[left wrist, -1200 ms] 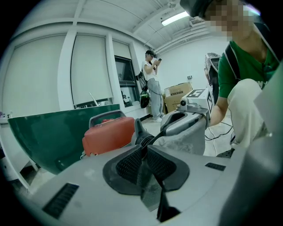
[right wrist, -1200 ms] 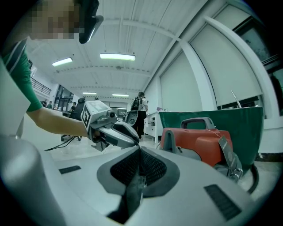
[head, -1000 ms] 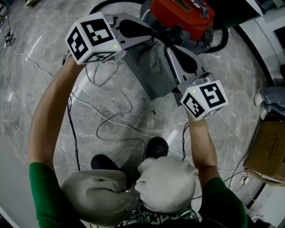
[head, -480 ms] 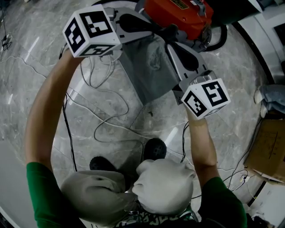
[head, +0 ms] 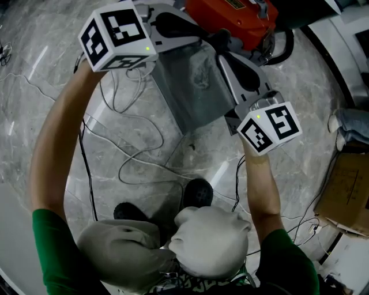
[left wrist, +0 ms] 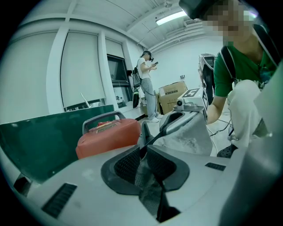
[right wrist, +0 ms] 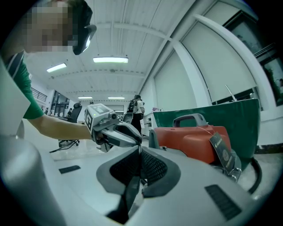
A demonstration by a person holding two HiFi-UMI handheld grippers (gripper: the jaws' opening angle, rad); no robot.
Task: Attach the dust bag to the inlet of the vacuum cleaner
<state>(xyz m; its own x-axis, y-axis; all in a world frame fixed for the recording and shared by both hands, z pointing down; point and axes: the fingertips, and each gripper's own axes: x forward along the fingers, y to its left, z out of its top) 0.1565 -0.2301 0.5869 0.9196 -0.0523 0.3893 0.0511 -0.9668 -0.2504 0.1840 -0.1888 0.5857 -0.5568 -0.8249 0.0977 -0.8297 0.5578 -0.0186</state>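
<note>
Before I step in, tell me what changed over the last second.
The left gripper drifted up and left in the head view, the right gripper slightly right, stretching the dust bag a little wider between them. Both stay shut on the bag; the orange vacuum cleaner has not moved.

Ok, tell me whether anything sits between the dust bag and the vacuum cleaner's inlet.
Nothing visible does. The dust bag hangs with its top edge close up against the orange vacuum cleaner, no object showing between them. The inlet itself is hidden in every view, so whether it is free cannot be told.
</note>
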